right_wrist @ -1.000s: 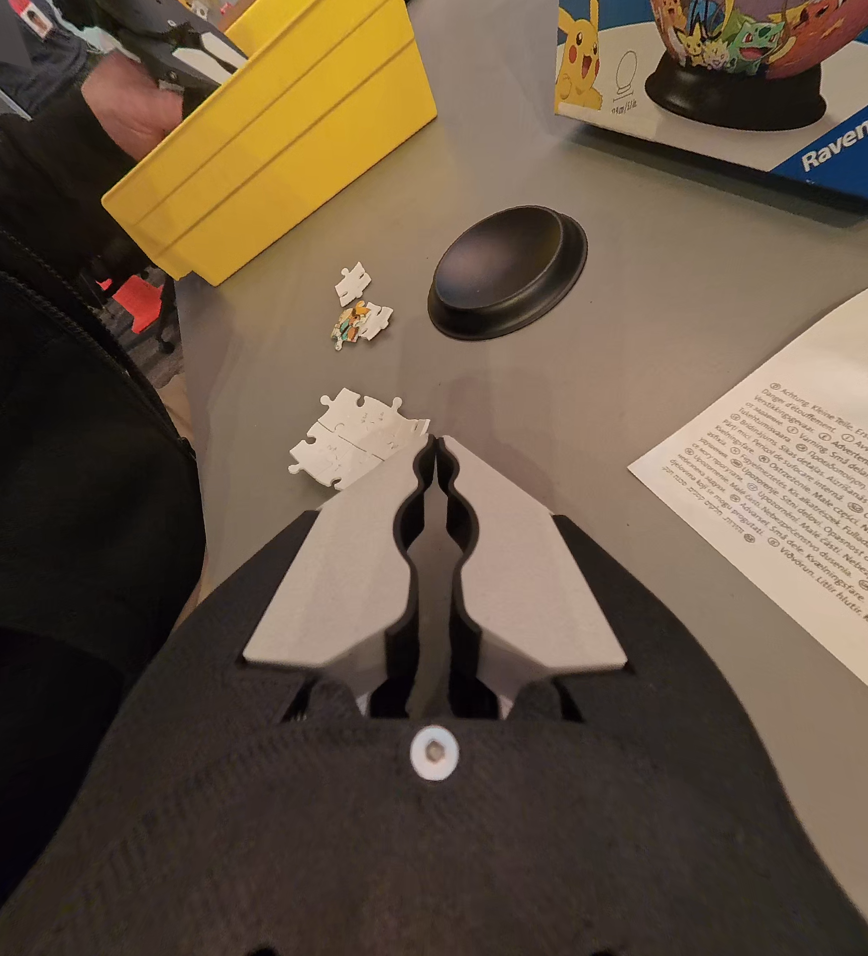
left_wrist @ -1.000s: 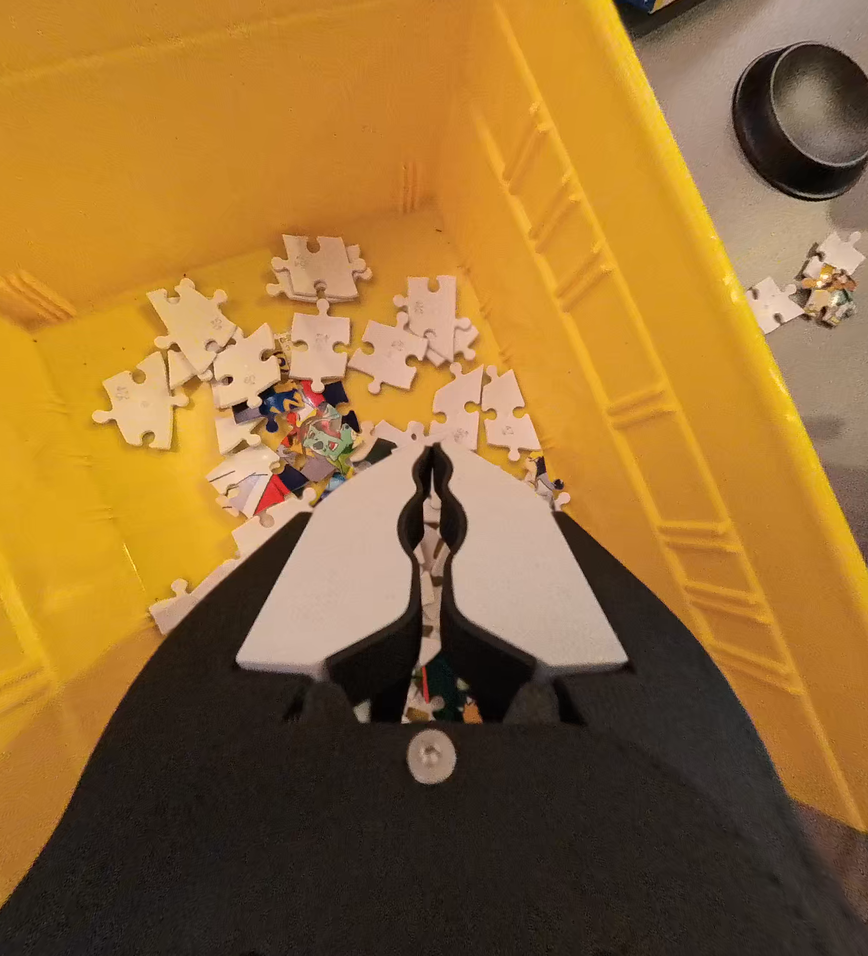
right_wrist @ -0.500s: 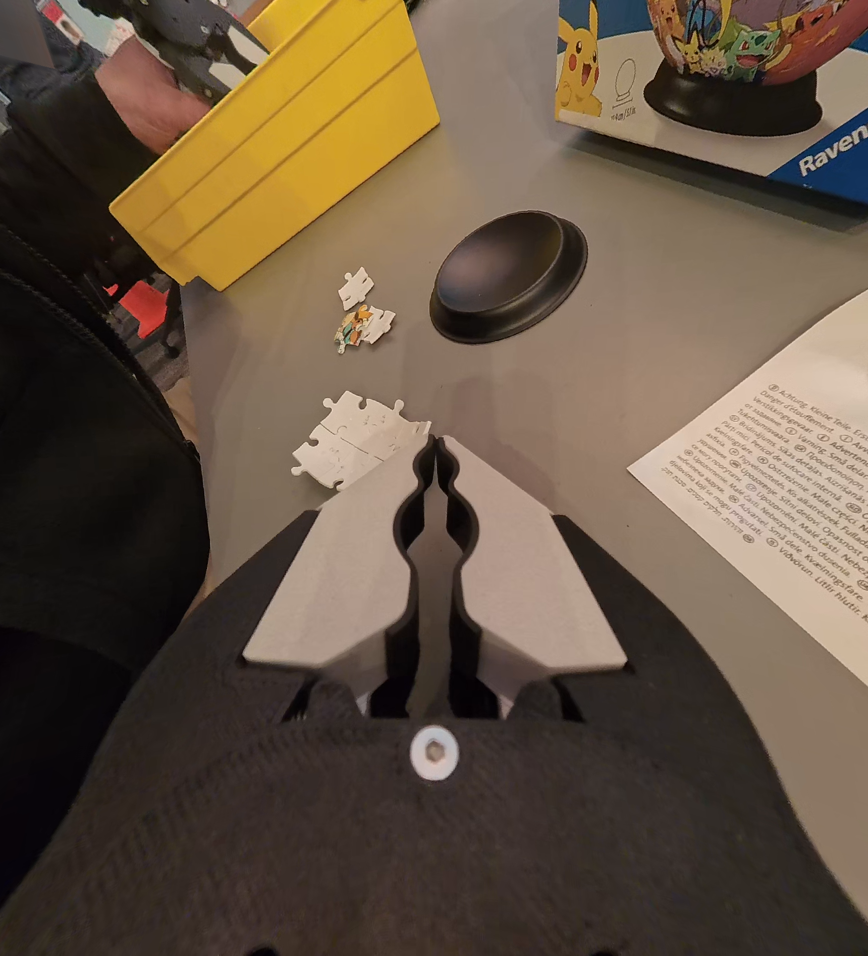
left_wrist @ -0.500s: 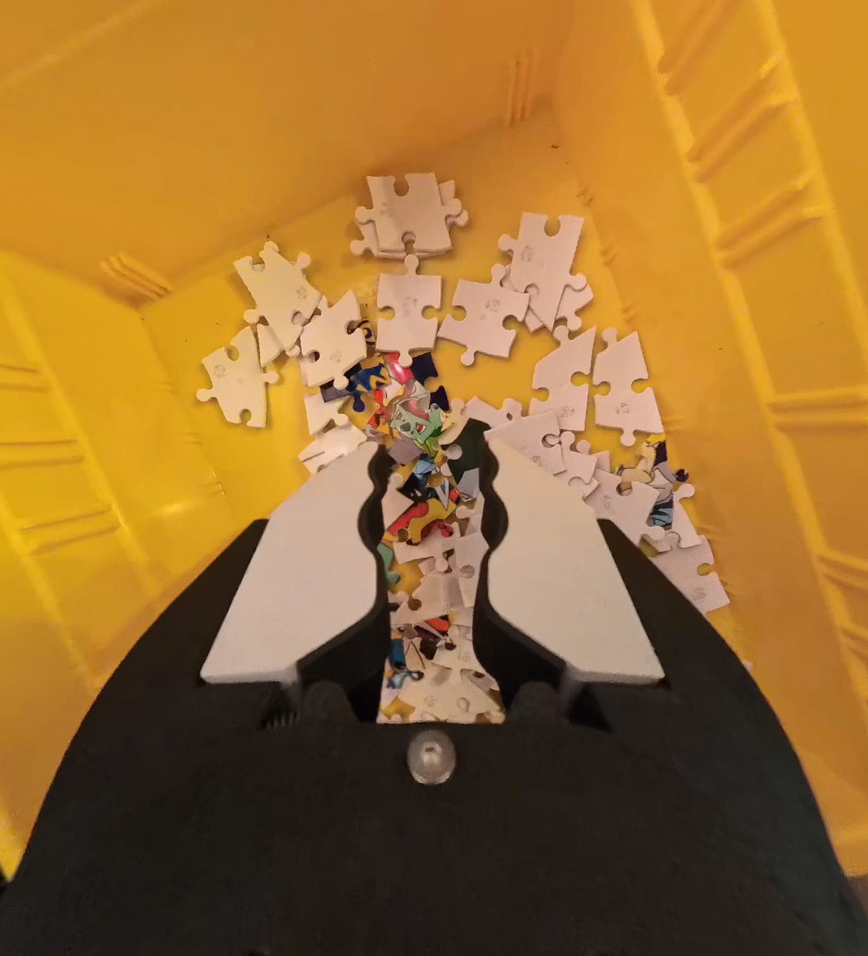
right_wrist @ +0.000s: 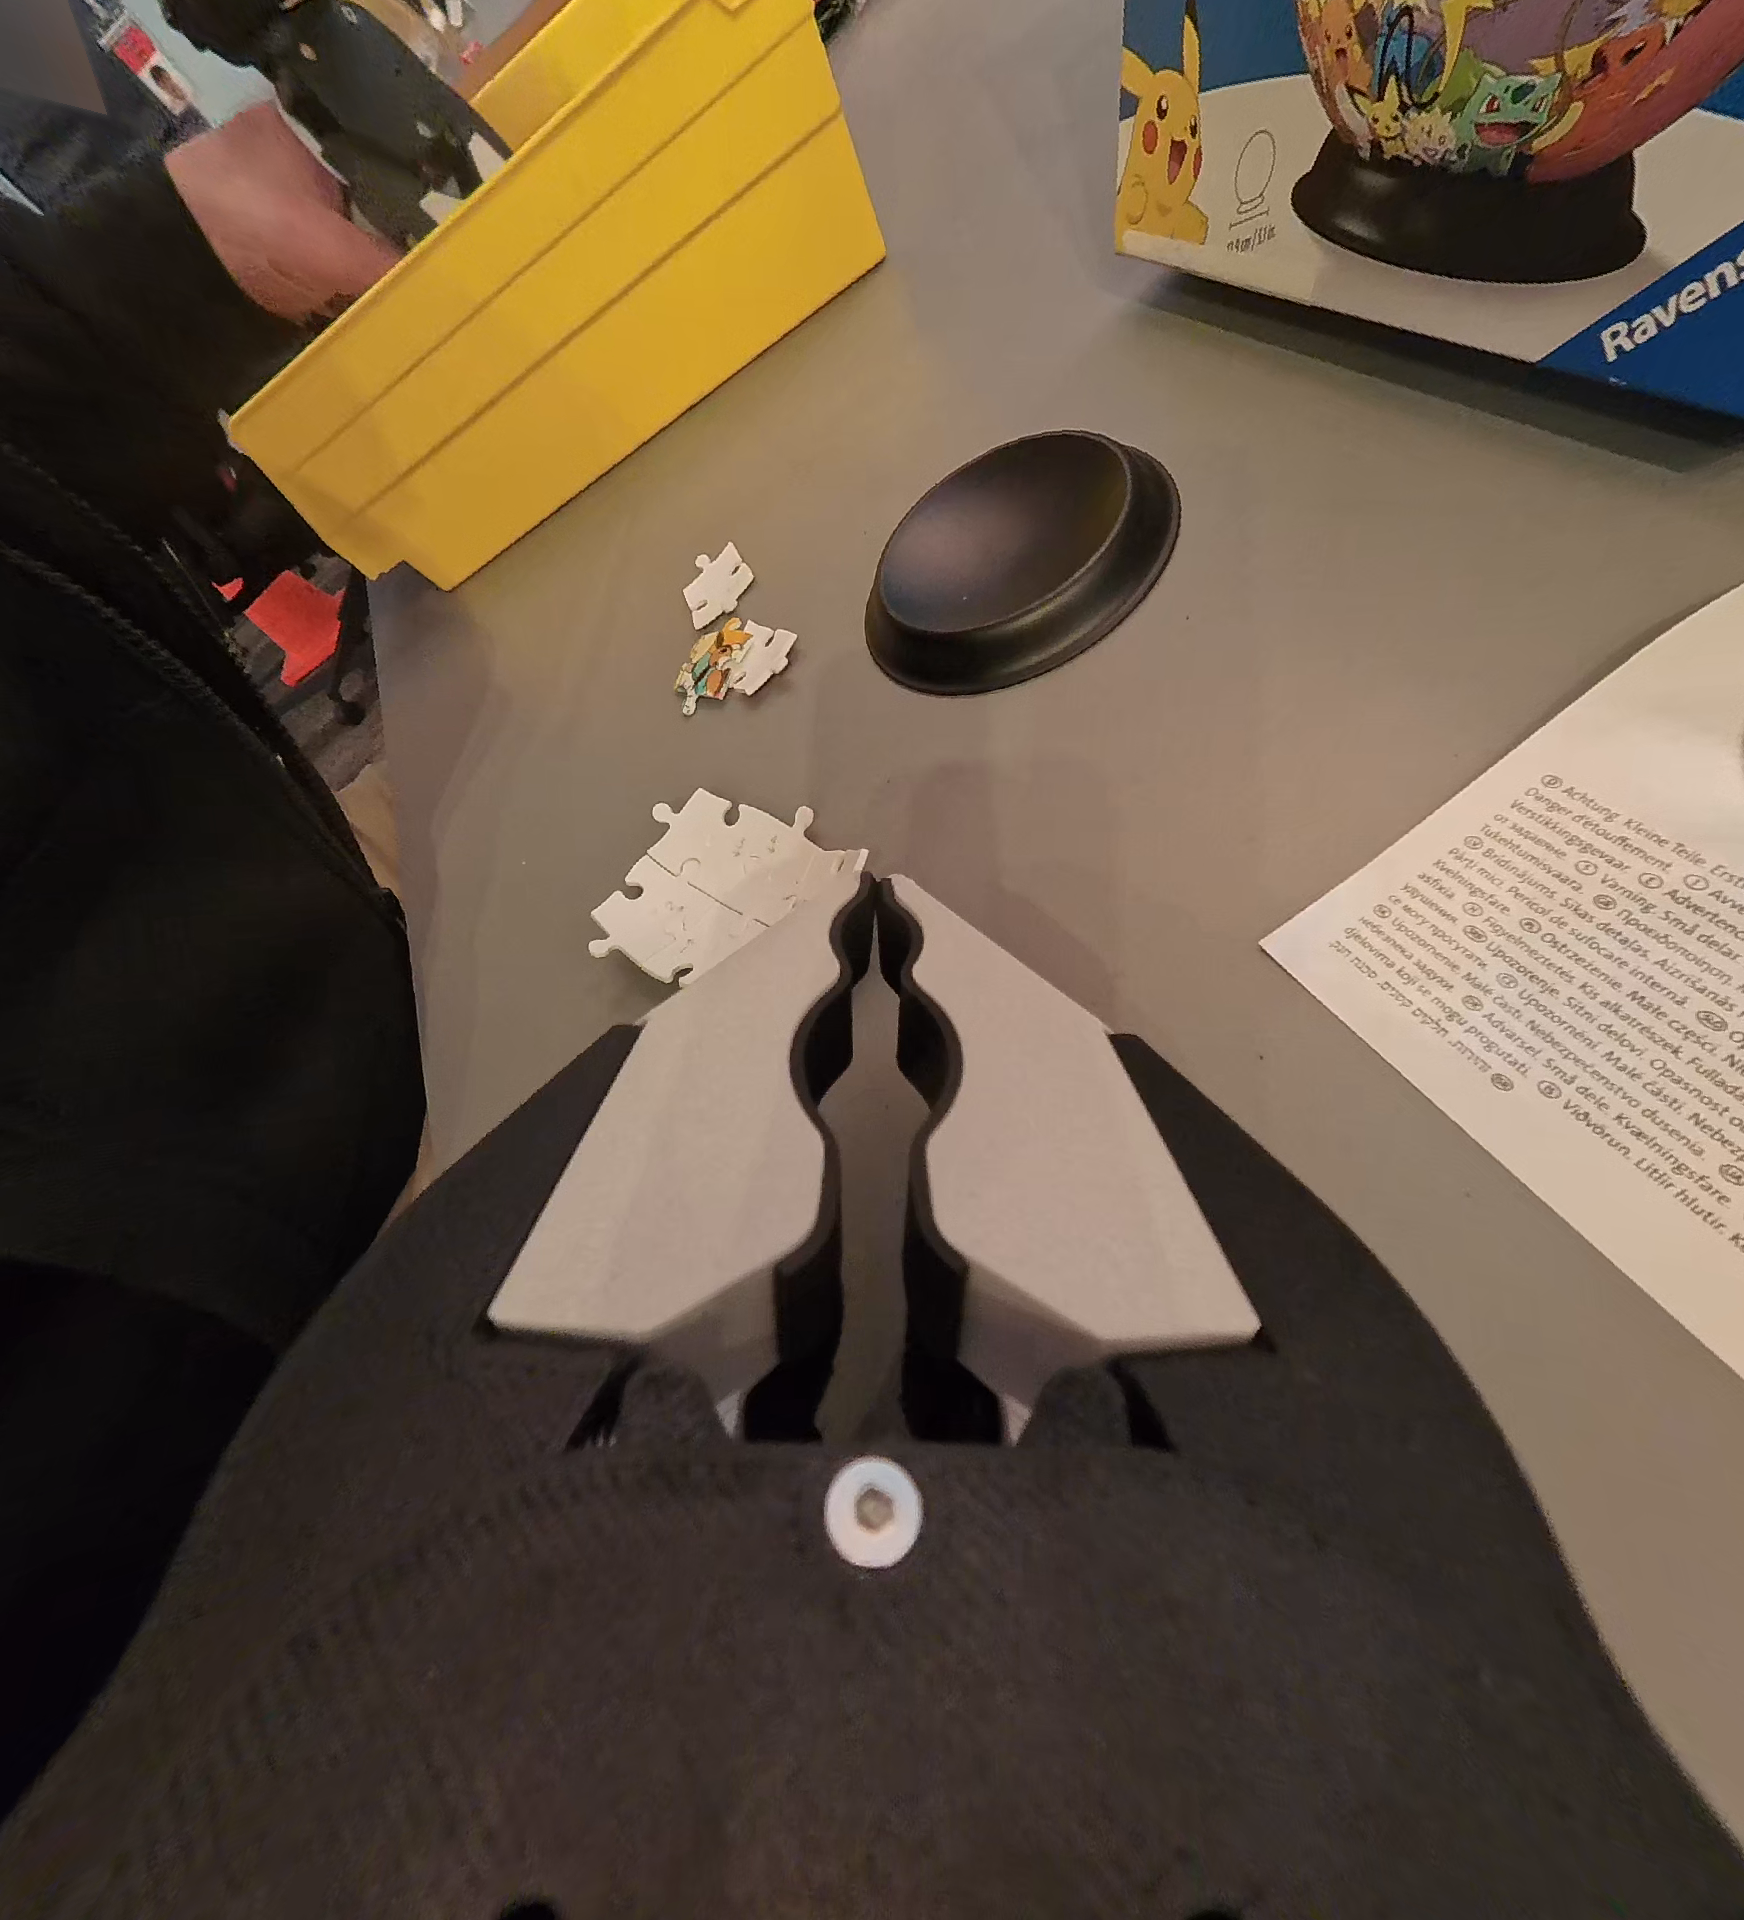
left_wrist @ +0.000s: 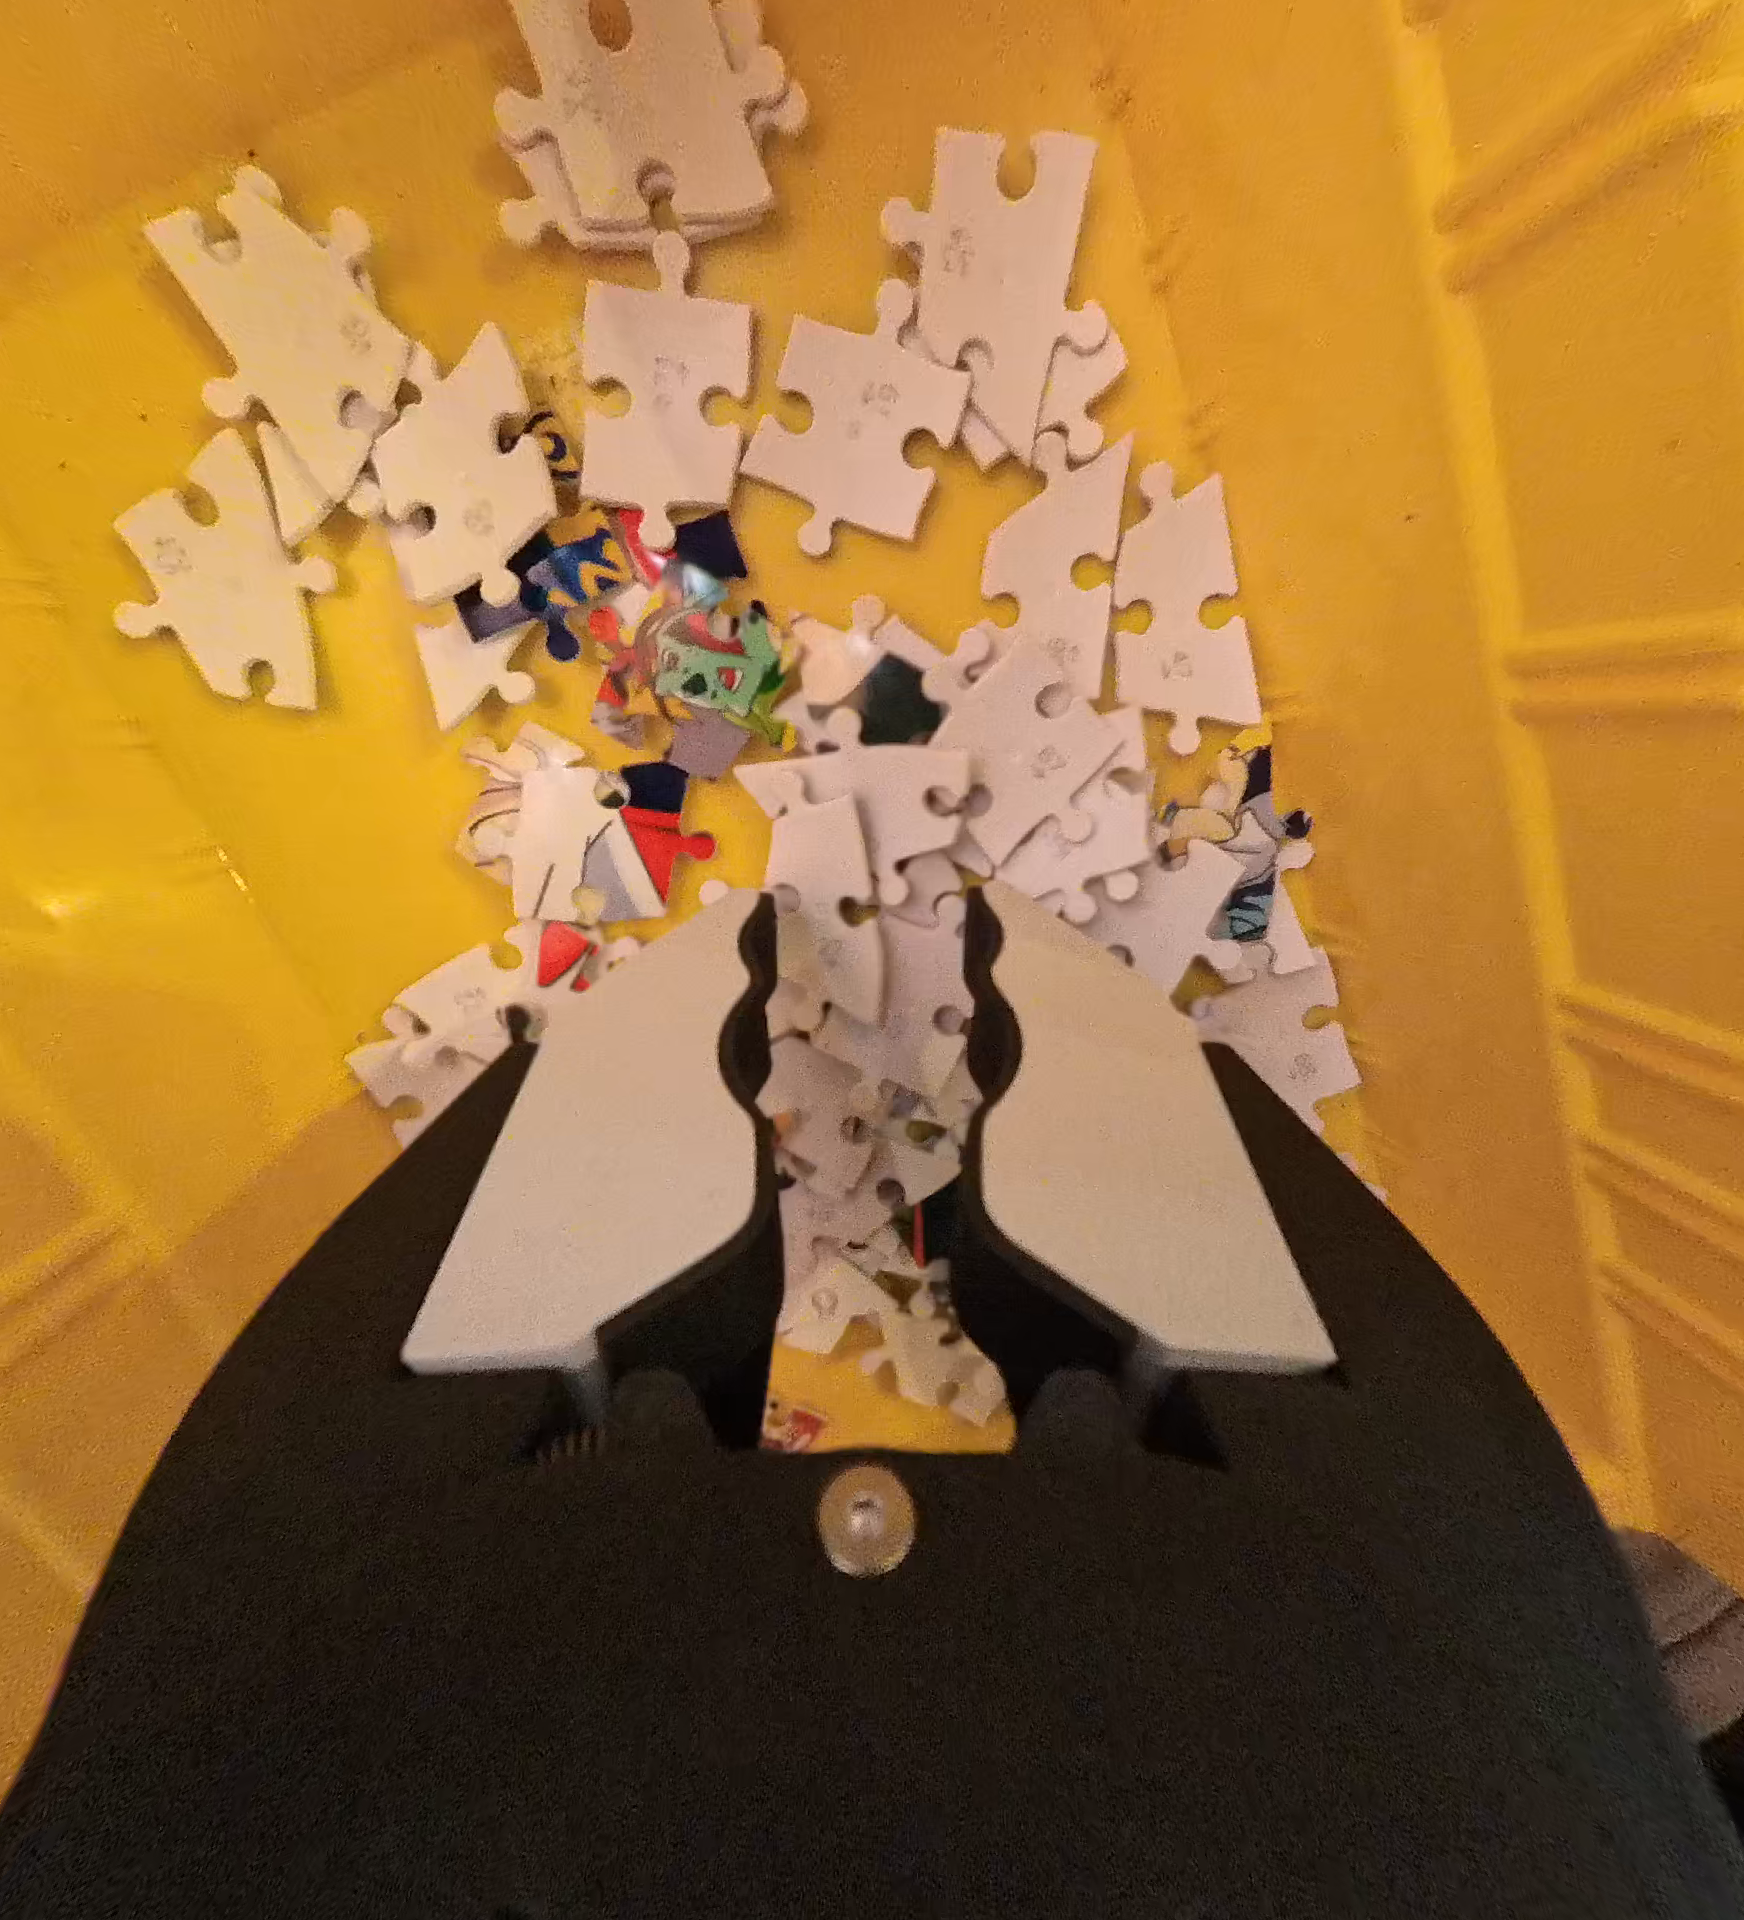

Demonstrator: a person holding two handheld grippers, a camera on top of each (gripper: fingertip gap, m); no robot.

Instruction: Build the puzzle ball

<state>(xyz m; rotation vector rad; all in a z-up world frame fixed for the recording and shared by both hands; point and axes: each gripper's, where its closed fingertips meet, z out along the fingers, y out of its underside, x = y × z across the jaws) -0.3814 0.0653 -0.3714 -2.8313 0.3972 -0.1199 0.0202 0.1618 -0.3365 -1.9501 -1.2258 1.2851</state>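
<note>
1. Sank deeper into the yellow bin (left_wrist: 172,935) over the last second and spread apart: left gripper (left_wrist: 873,914), tips touching a second ago, jaws parted now around nothing, poised over the heap of loose puzzle pieces (left_wrist: 847,644).
2. Stayed put and closed on nothing: right gripper (right_wrist: 873,883), pale matte fingers (right_wrist: 702,1122) with wavy black inner edges, tips meeting above the grey table (right_wrist: 1263,644).
3. Lay just beside those closed tips, to their left: joined white pieces (right_wrist: 712,894), interlocked into a small curved patch, blank side up.
4. Sat farther out on the smooth table: three stray pieces (right_wrist: 733,634), two white, one printed in orange and teal, near the bin's corner.
5. Rested just to the right of the strays: black stand (right_wrist: 1024,566), a round, glossy, shallow dish with a flared rim.
6. Spread at the right edge: printed instruction sheet (right_wrist: 1595,997), flat white paper.
7. Stood at the far left, smooth ribbed plastic walls tapering down: yellow bin again, with a person's hand (right_wrist: 265,208) and the other gripper reaching into it.
8. Lay mostly blank side up on the bin floor, knobbed and notched, a few colourful printed faces in the middle.
9. Leaned farthest back, at the right: cardboard puzzle box (right_wrist: 1470,208), blue and grey, picturing the finished ball.
</note>
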